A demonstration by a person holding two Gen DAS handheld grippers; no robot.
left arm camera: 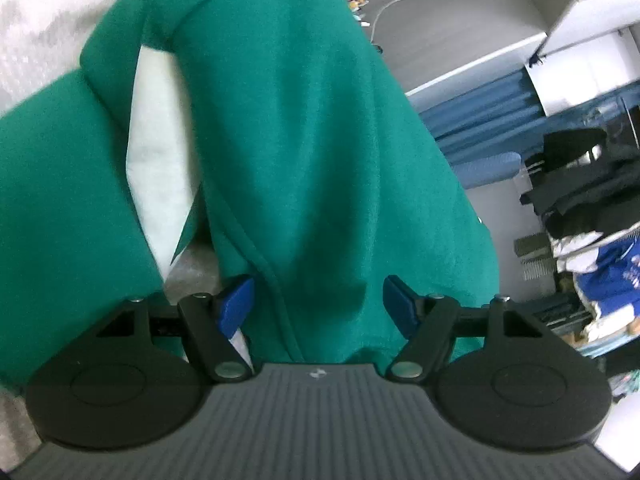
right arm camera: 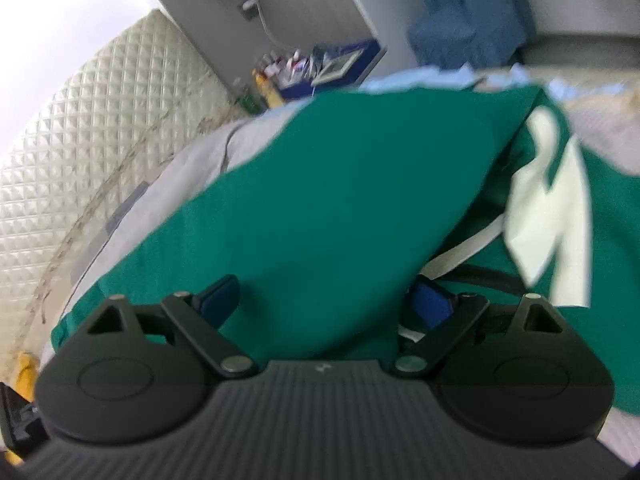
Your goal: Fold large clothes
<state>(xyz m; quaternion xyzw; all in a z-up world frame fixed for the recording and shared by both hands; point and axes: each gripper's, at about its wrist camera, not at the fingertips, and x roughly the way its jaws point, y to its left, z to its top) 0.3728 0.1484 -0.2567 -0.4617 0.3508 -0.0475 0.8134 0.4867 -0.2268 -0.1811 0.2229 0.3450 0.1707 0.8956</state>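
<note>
The left gripper (left arm camera: 318,300) is standing with its blue pads (left arm camera: 236,300) spread apart; a fold of the green garment (left arm camera: 288,140) is lying between them, yet the pads are not pressing it; the right gripper (right arm camera: 326,300) is likewise standing wide, its blue pads (right arm camera: 434,308) clear of the green garment (right arm camera: 320,200) bulging up between them; the garment is lying draped over a pale grey bed cover (right arm camera: 256,136), its whitish lining (left arm camera: 156,152) showing at a gap; beyond the bed a quilted white wall panel (right arm camera: 80,140) is rising, a cluttered shelf (right arm camera: 304,68) is sitting near blue curtains (left arm camera: 480,120), and dark clothes (left arm camera: 580,180) are lying piled to the side.
</note>
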